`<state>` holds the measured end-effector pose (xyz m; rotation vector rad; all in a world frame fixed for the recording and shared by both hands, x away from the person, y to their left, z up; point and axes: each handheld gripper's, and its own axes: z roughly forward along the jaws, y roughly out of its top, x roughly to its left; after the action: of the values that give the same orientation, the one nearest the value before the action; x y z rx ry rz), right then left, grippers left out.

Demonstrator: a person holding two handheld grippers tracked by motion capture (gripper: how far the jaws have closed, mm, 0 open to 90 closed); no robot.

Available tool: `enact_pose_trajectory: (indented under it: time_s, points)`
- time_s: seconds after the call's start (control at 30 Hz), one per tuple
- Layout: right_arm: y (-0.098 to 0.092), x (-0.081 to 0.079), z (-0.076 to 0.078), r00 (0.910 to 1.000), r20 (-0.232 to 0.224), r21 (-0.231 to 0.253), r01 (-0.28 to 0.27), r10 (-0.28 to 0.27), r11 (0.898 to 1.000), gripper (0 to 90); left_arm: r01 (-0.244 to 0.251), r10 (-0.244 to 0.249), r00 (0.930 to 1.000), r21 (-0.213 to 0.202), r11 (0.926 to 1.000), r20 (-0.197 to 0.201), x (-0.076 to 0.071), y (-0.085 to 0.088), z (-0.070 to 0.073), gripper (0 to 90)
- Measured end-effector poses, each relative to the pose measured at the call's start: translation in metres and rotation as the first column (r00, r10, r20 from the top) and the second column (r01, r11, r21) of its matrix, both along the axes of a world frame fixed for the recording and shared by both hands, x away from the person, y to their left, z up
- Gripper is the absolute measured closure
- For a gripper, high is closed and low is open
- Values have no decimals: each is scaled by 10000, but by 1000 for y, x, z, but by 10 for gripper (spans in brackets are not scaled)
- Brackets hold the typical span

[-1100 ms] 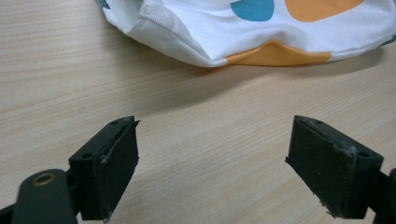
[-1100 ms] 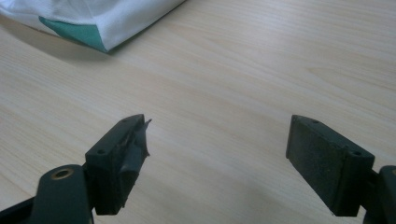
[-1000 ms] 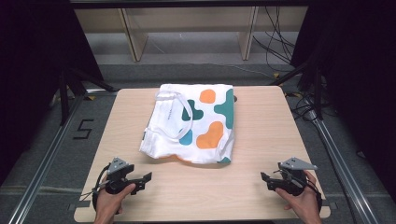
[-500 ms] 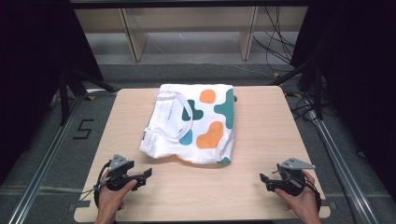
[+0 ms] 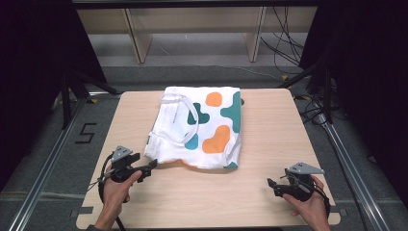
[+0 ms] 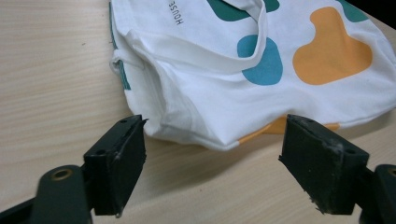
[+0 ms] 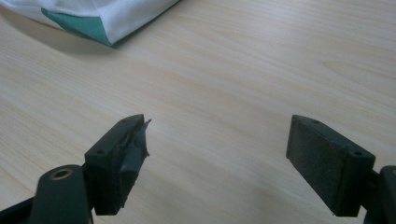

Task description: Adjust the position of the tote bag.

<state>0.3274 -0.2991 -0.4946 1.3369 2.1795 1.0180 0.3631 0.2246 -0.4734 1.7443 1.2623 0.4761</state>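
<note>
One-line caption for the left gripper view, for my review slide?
Left gripper with jaws open, closing in on the near edge of a folded white tote bag with teal and orange blobs on a wooden table.

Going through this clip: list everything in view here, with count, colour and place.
tote bag: one, white with teal and orange blobs, lying folded flat at the table's middle, handles on top.
table: one, light wood, under the bag.
shelf unit: one, pale wood, on the floor beyond the table.
cables: several, black, on the floor at far right.
left gripper: one, black, jaws open at the bag's near left corner, just been closing a little, not touching the cloth.
right gripper: one, black, open, over bare table at near right.
</note>
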Motion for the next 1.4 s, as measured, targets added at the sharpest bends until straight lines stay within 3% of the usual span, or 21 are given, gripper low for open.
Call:
enact_pose_trajectory:
  time_s: [0.03,0.07,0.1,0.23,0.33,0.4,0.5,0.53,0.57,0.6,0.63,0.77,0.83,1.0,1.07,1.13,1.17,1.23,1.3,1.37,1.4]
  points:
    - [1,-1,1,9999,-146,-40,9,-10,10000,213,10,-10,10000,65,10000,17,3,-1,1,235]
    - [0,1,0,9991,311,-409,-267,280,9988,215,7,-7,10000,103,9999,20,5,-2,1,253]
    - [3,-1,1,10000,-46,-156,-59,59,9999,217,-25,24,10000,129,9999,26,9,-2,2,273]
    - [4,-1,0,9997,97,-288,-243,246,9993,221,-75,74,10000,644,9979,22,20,-4,4,317]
    - [6,-3,-1,10000,88,-71,-36,37,10000,221,106,-108,9999,497,9987,30,25,-5,3,368]
    - [3,1,-2,9991,274,-413,-310,321,9987,221,251,-239,9995,570,9981,-219,31,-7,1,386]
    - [4,0,-2,9993,141,-280,-355,359,9990,226,355,-326,9984,647,9973,-461,39,-8,-4,429]
    - [7,-2,-2,9997,-201,-65,-131,129,9999,226,667,-589,9959,1161,9910,-690,42,-7,-6,449]
    - [7,-2,-2,9998,-178,-158,-107,104,9998,228,771,-682,9957,1526,9853,-626,42,-8,-8,520]
    - [8,-3,0,9994,-353,-73,-74,71,9999,234,1199,-1064,9920,2399,9634,-685,43,-6,-8,598]
    - [5,0,-1,9990,116,-246,-428,431,9988,240,1310,-1177,9905,2275,9649,-710,43,-6,-10,629]
    - [5,-1,-1,9987,53,-260,-506,507,9984,246,1605,-1488,9865,2201,9622,-688,42,-5,-15,723]
    - [6,0,0,9985,-66,-144,-544,543,9984,248,1648,-1518,9852,1974,9664,-793,41,-6,-19,733]
    - [5,-2,2,9987,-197,-84,-470,468,9989,250,1925,-1825,9806,1734,9659,-721,35,-7,-20,749]
    - [7,-3,0,9996,-92,32,-265,265,9996,252,2470,-2319,9680,1986,9484,-964,27,-9,-19,757]
    - [8,-4,1,9996,-213,80,-192,194,9998,252,2578,-2438,9652,1862,9481,-949,24,-11,-20,764]
    - [5,-2,2,9989,6,-46,-460,460,9989,253,2596,-2470,9638,1428,9551,-1002,17,-15,-20,767]
    - [5,-1,2,9980,-108,-48,-628,628,9980,253,2756,-2644,9599,1409,9509,-934,11,-22,-20,772]
    - [4,-1,2,9979,-156,-97,-625,624,9980,254,3050,-2946,9516,1495,9405,-879,6,-28,-20,777]
    - [5,-2,2,9989,-88,-20,-451,450,9990,255,3106,-3008,9496,1378,9405,-878,1,-36,-22,780]
    - [5,-2,2,9990,-75,-49,-445,445,9990,255,3255,-3145,9447,1489,9338,-926,-1,-37,-21,782]
